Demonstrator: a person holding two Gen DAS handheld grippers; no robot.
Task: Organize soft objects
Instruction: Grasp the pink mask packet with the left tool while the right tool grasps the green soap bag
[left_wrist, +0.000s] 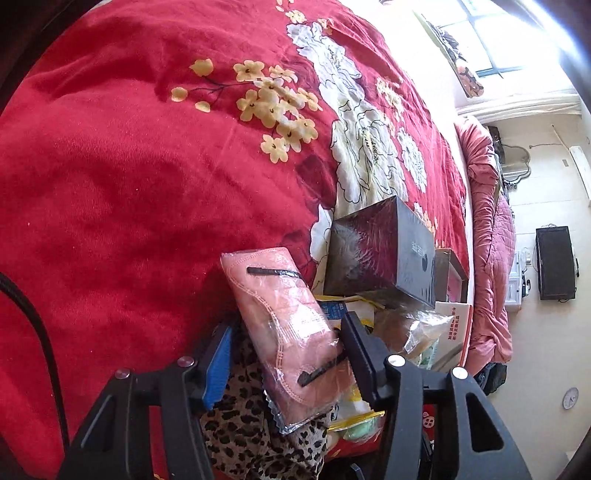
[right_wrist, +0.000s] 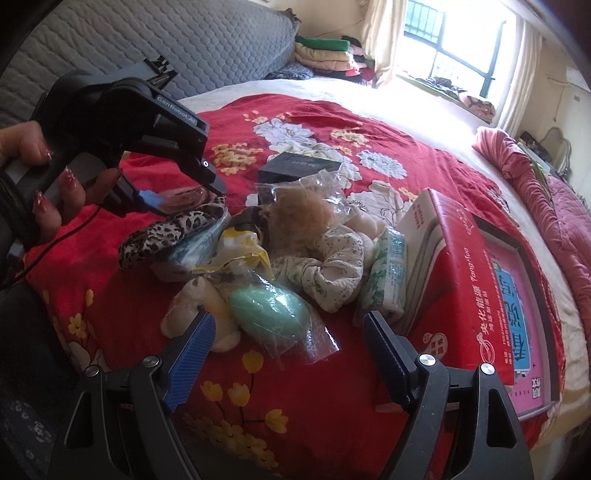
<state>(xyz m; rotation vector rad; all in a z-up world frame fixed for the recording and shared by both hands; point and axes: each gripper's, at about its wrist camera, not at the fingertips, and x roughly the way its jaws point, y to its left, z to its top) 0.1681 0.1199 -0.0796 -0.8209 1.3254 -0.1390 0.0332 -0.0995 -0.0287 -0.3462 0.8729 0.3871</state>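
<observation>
On a bed (right_wrist: 129, 325) with a red flowered cover, a pile of small soft things lies between two hand-held grippers. At far left, the left gripper (left_wrist: 288, 354) has its jaws around a pink packet (left_wrist: 284, 325), a folded pink cloth sealed in clear plastic; one finger touches its right edge, but whether both press it cannot be told. In the right wrist view that gripper's body reads "GenRoboAI". Under it lies a leopard scrunchie (right_wrist: 173, 229). Next come a cream plush (right_wrist: 199, 314) and a green egg-shaped item in a clear bag (right_wrist: 269, 314), both just ahead of the right gripper (right_wrist: 288, 339), which hangs open and empty above the cover. Further right are a pale floral scrunchie (right_wrist: 332, 269), a fluffy tan item in plastic (right_wrist: 303, 210) and a tissue pack (right_wrist: 388, 280). Beyond the pile sits a dark box (right_wrist: 295, 170). At right, a red box (right_wrist: 465, 280) reads "Yang Hua" beside Chinese characters. These goods likely weigh little and squash easily; the plastic wraps look slippery and crinkly, so a grip across the packet's padded middle seems safer than its thin sealed edge.
</observation>
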